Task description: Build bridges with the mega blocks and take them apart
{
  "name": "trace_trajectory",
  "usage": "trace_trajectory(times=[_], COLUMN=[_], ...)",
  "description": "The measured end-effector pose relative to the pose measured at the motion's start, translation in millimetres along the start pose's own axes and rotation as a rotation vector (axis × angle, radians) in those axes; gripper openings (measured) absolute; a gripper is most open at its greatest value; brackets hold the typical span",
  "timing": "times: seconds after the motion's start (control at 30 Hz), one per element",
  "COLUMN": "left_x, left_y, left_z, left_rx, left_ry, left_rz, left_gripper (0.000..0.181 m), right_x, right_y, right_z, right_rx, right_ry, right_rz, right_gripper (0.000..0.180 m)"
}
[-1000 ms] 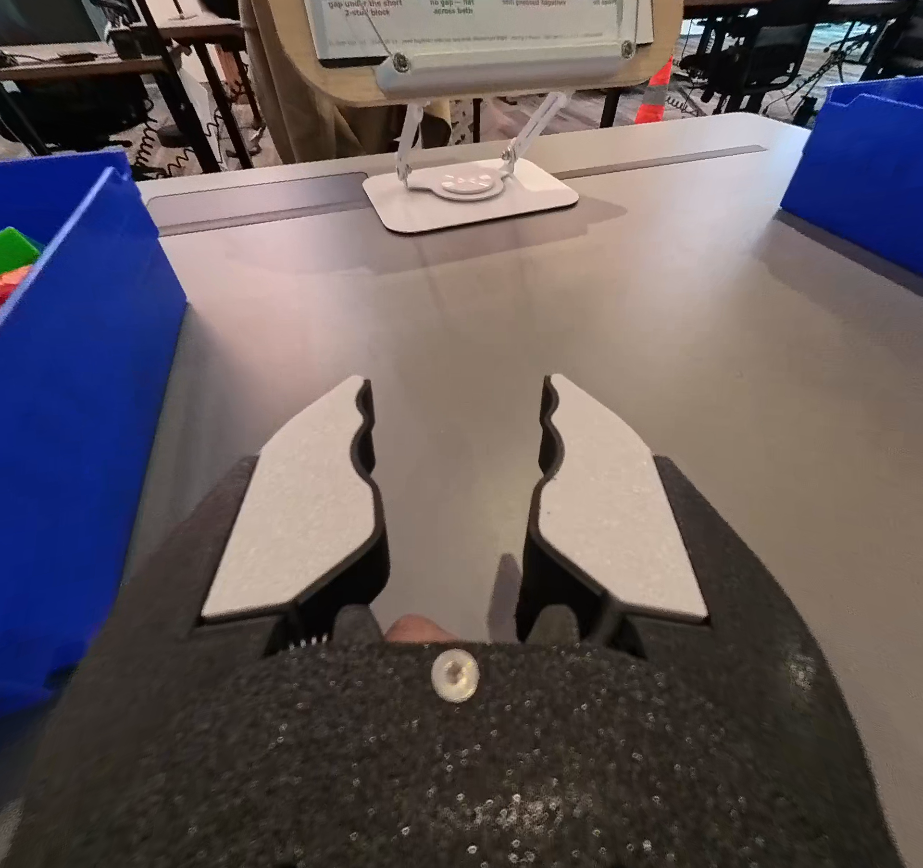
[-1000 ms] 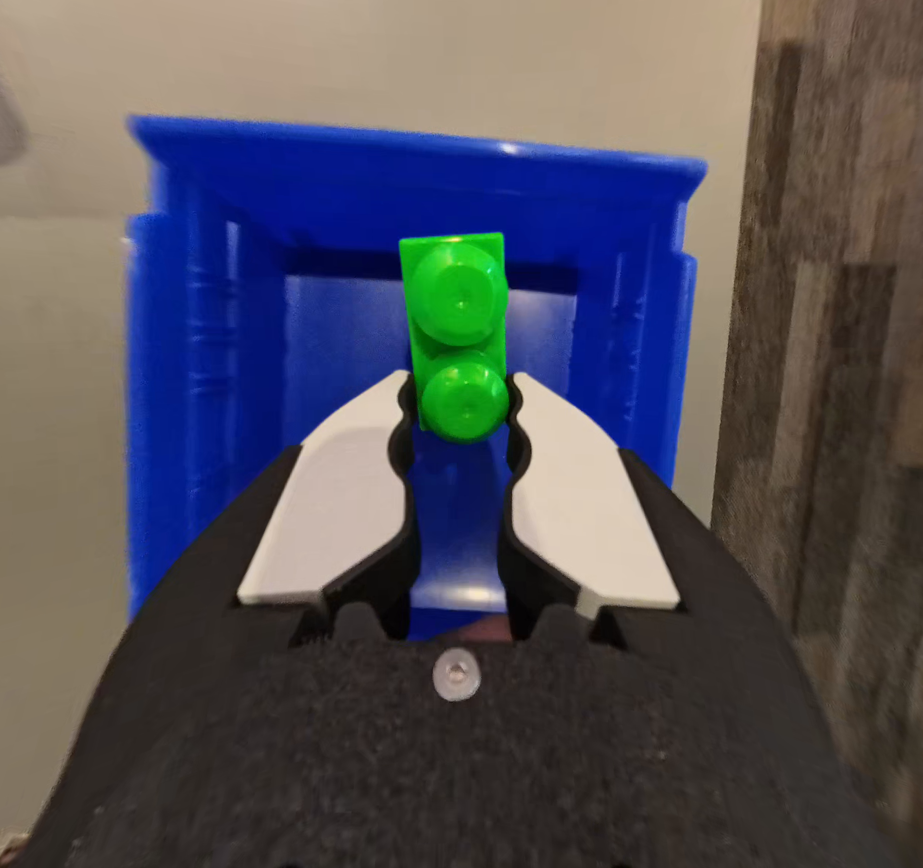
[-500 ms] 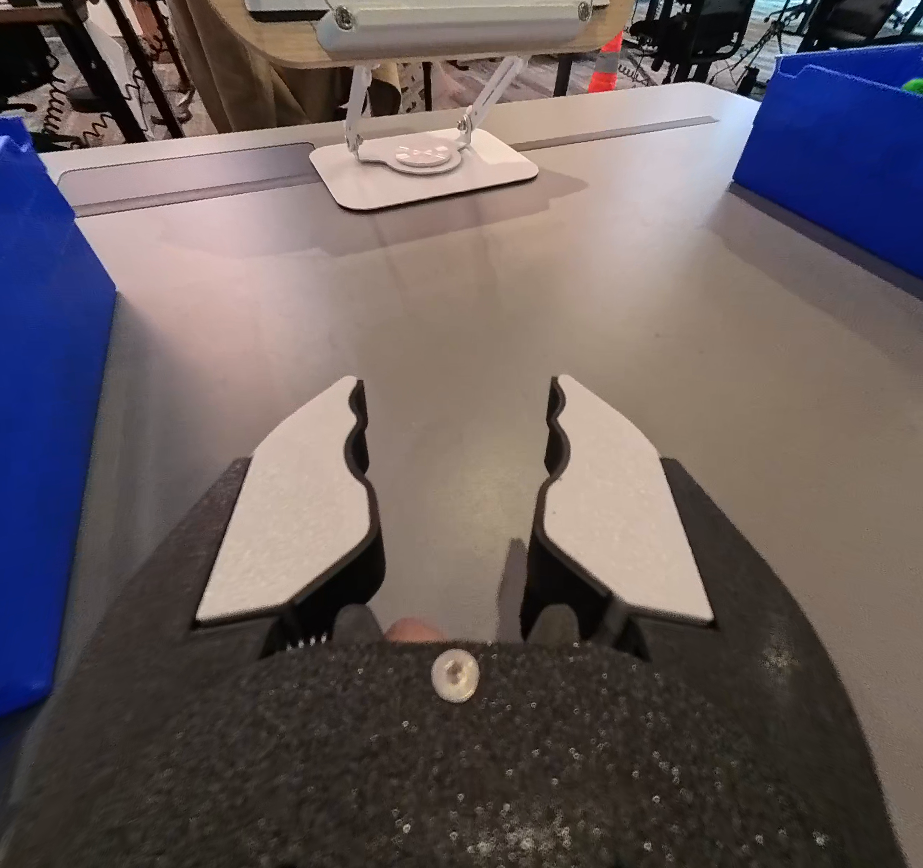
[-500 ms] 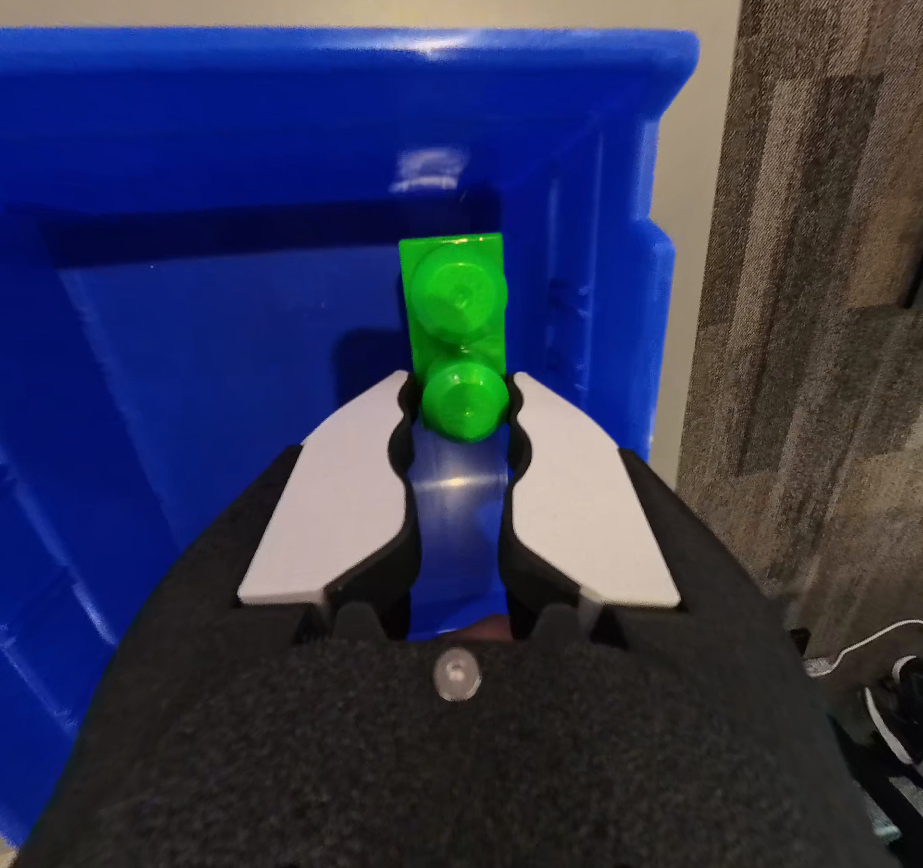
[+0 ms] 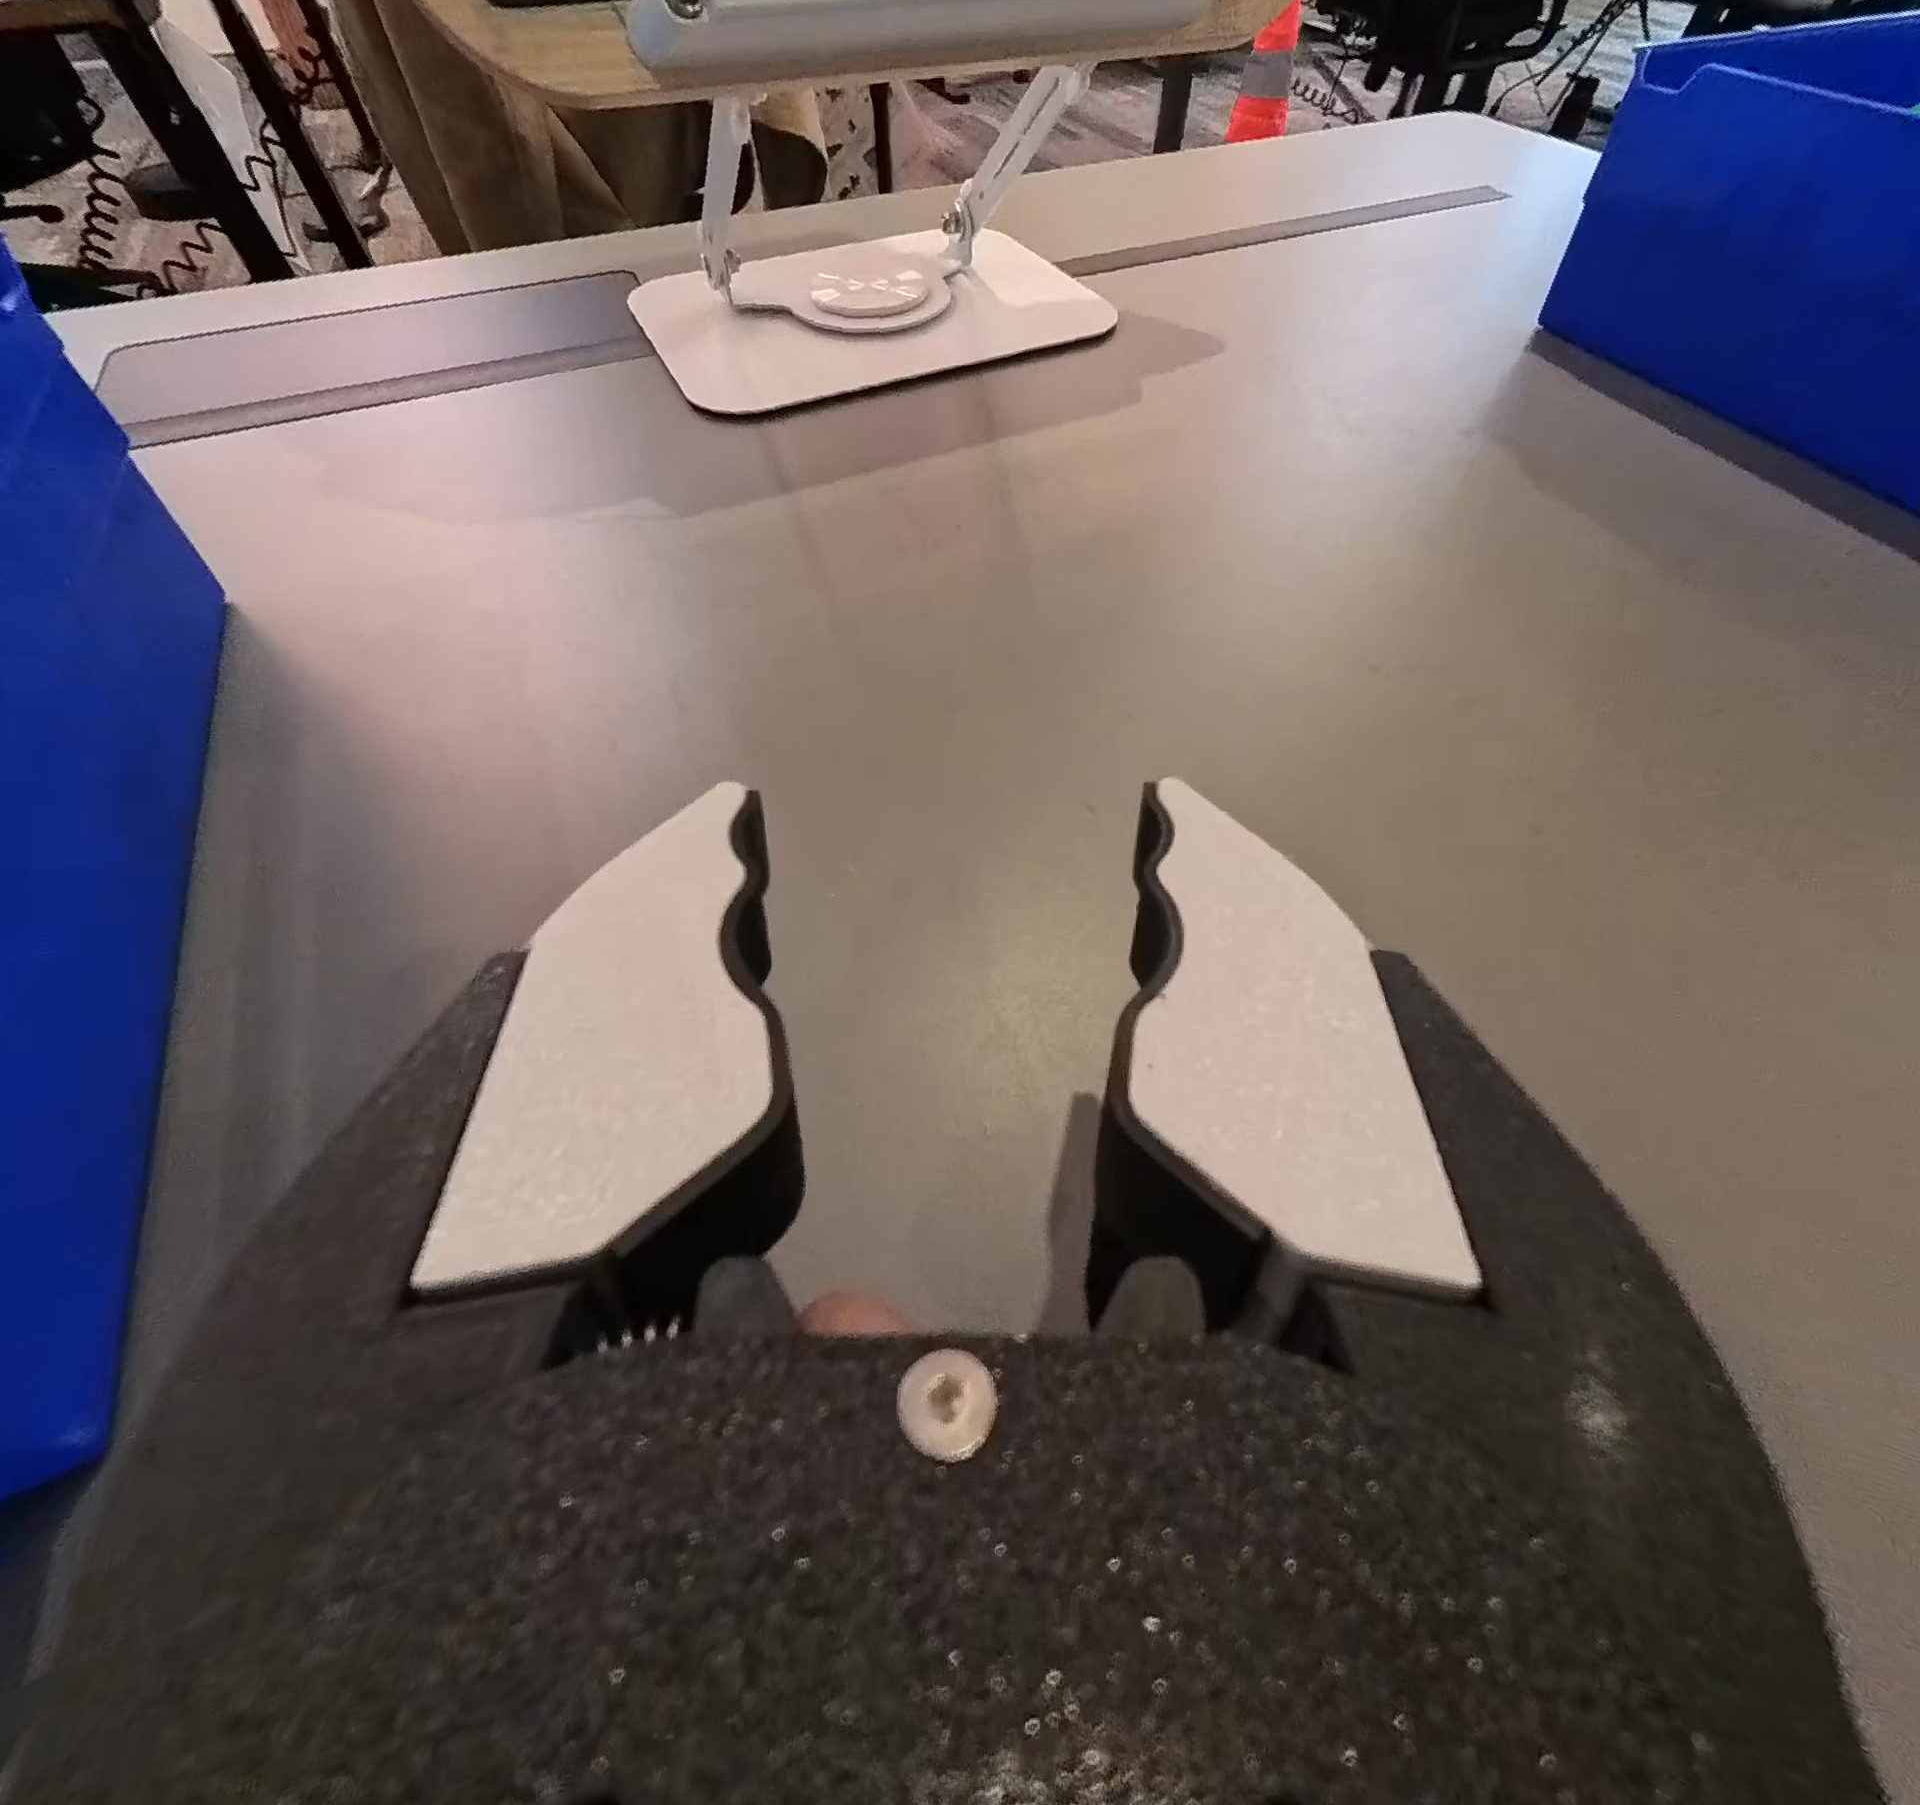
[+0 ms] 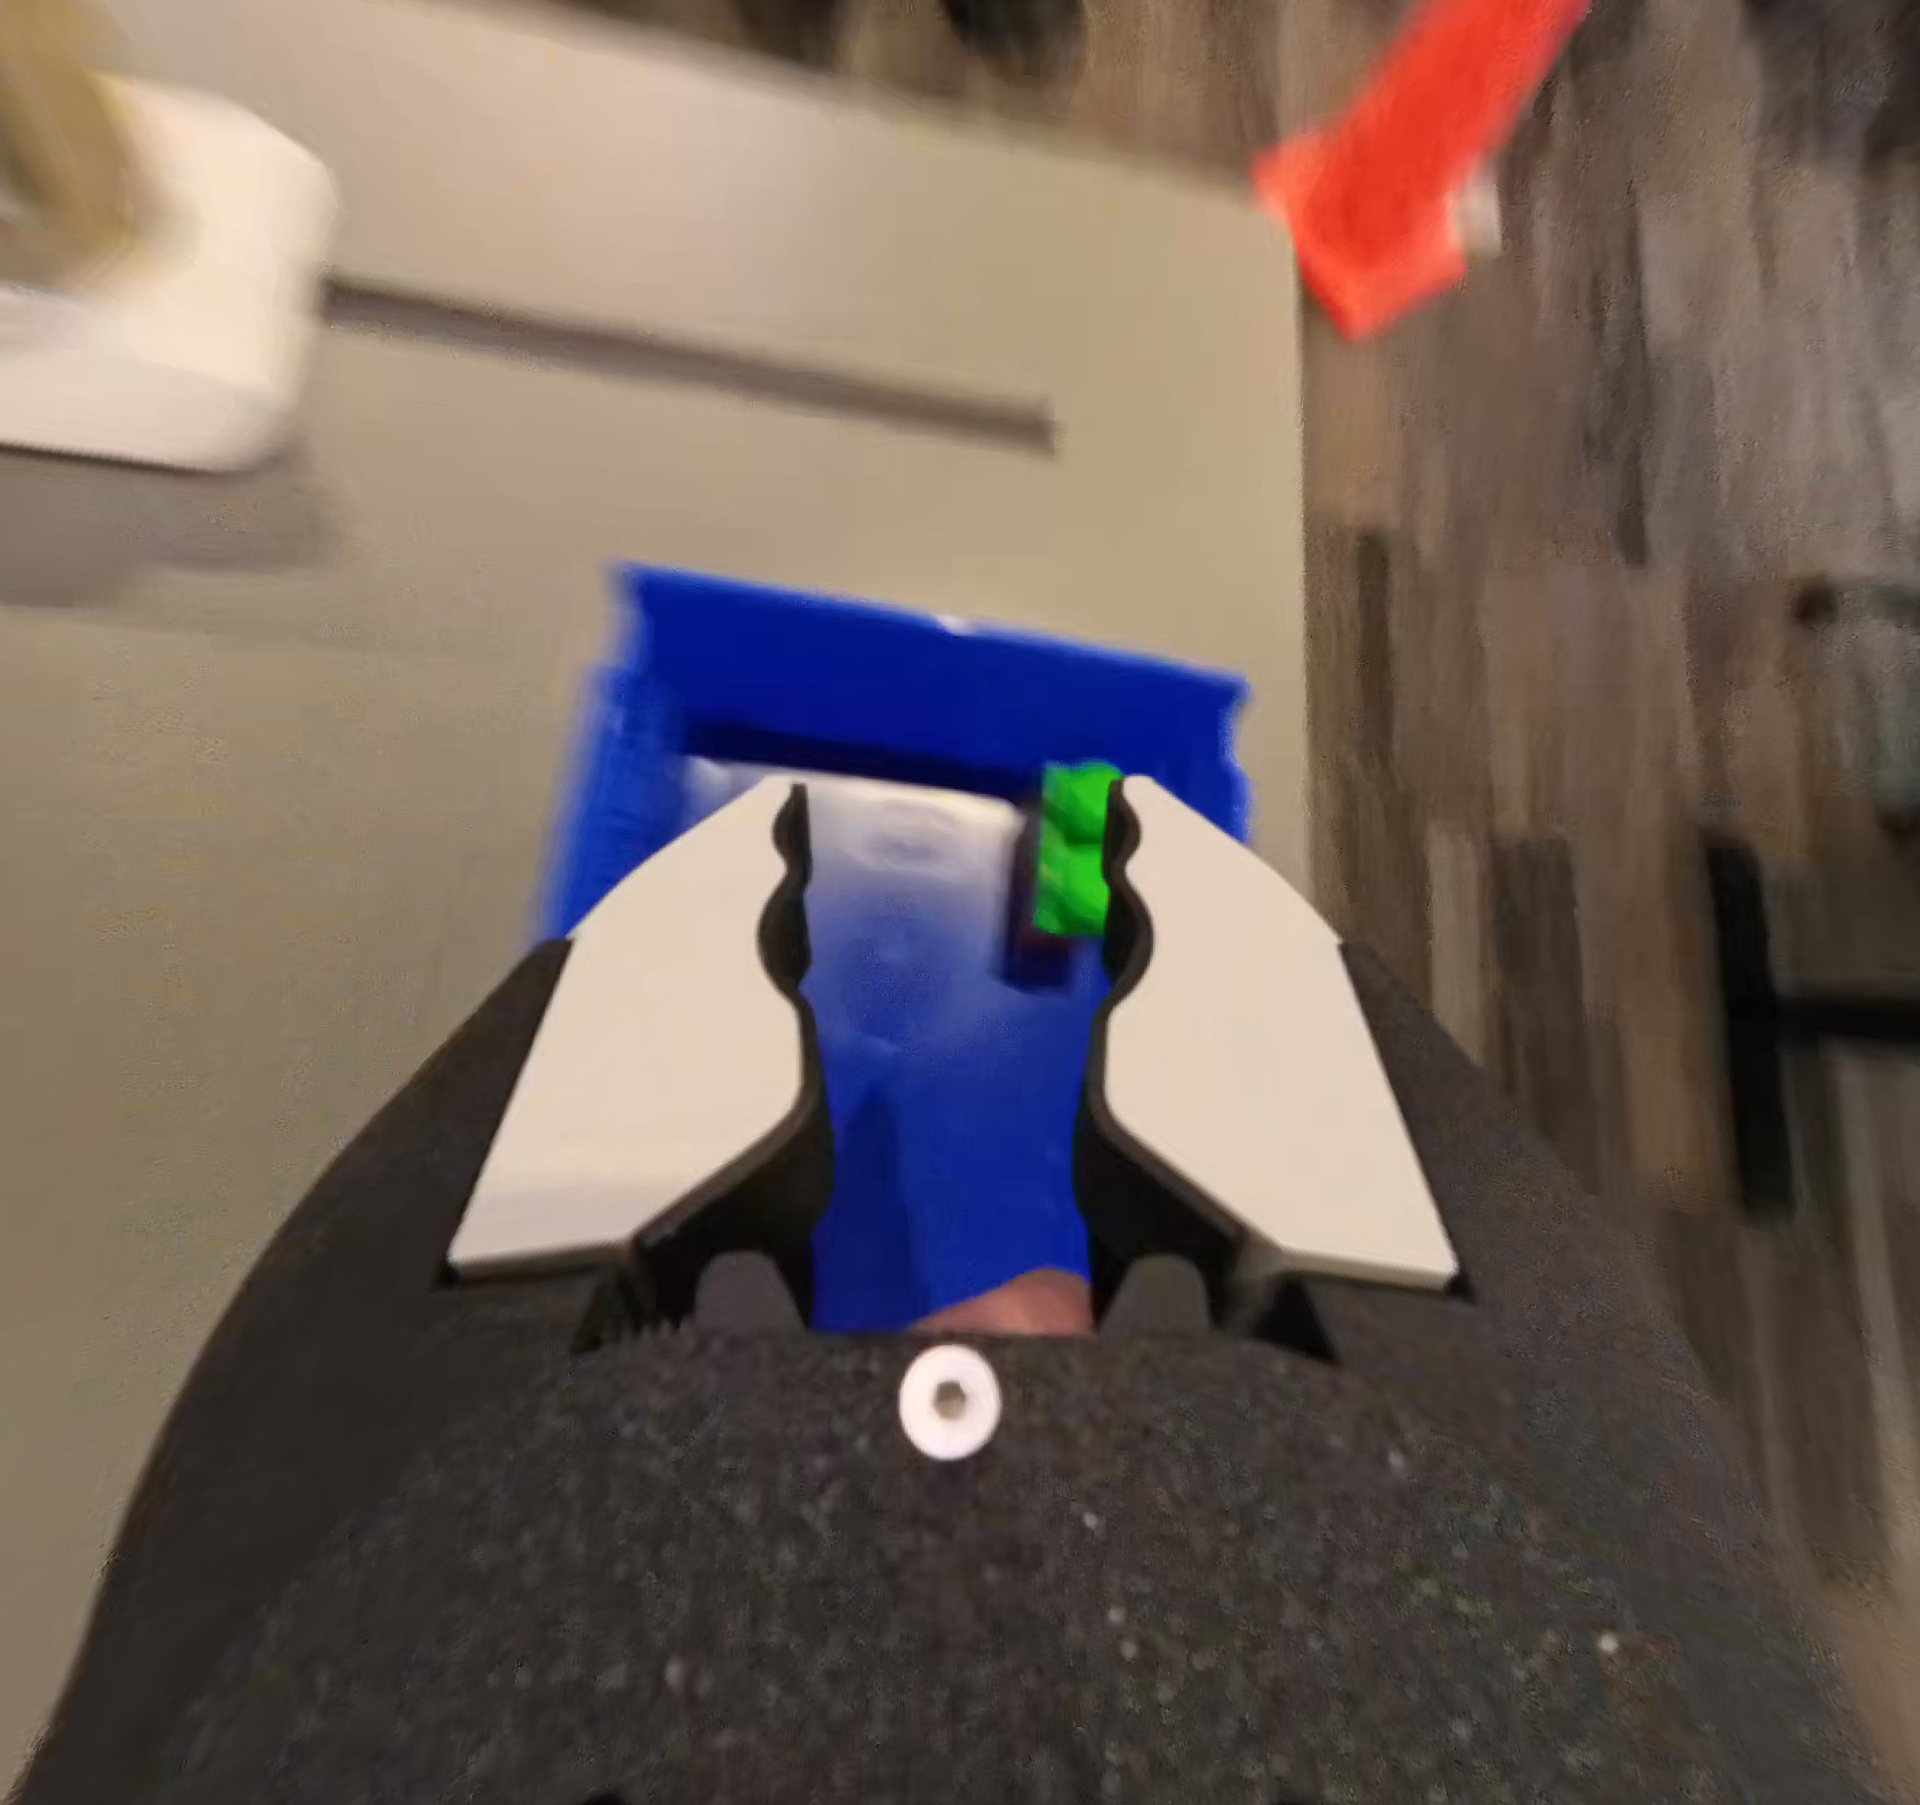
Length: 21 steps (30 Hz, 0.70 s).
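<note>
My right gripper (image 6: 956,799) is open above a blue bin (image 6: 914,675). A green two-stud block (image 6: 1075,851) is down inside the bin near its right wall, seen just beside my right finger, with no pads pressing on it. The view is blurred by motion. My left gripper (image 5: 945,799) is open and empty, low over the bare grey table (image 5: 1039,560). No blocks show on the table in the left wrist view.
A blue bin (image 5: 1745,228) stands at the table's right side and another (image 5: 94,820) at the left. A white stand base (image 5: 873,321) with a board on it sits at the table's far edge. An orange cone (image 5: 1268,72) stands on the floor beyond.
My right gripper opened and let go of the green block, which dropped into the blue bin; the gripper then pulled back and up. My left gripper stayed open and drifted slightly forward.
</note>
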State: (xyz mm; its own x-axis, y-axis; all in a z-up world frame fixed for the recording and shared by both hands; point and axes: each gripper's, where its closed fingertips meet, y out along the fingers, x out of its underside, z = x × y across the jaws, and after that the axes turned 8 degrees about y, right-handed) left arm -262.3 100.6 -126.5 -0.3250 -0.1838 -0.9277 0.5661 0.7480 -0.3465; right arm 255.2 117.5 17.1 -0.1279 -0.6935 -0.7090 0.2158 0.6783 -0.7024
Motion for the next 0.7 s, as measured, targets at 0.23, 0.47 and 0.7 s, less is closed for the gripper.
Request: trace_trajectory(times=[0.23,0.47,0.7], left_x=[-1.8,-3.0,-2.8], left_y=[-2.4,-4.1,-3.4], left_z=[-7.7,-10.8,-8.5], left_rx=[-0.056,-0.086,-0.082], left_ry=[-0.010,-0.006,0.012], left_rz=[0.017,0.027,0.023], left_gripper=[0.065,0.068,0.066], right_x=[67.3,178.5,182.2], right_y=[-111.8,-44.5,-31.3], right_z=[-226.9,-329.7,-327.1], right_rx=[-0.613,-0.714,-0.683], right_ry=[0.008,-0.049,-0.105], right_rz=[0.479,0.436,0.482], right_gripper=[0.054,0.055,0.049])
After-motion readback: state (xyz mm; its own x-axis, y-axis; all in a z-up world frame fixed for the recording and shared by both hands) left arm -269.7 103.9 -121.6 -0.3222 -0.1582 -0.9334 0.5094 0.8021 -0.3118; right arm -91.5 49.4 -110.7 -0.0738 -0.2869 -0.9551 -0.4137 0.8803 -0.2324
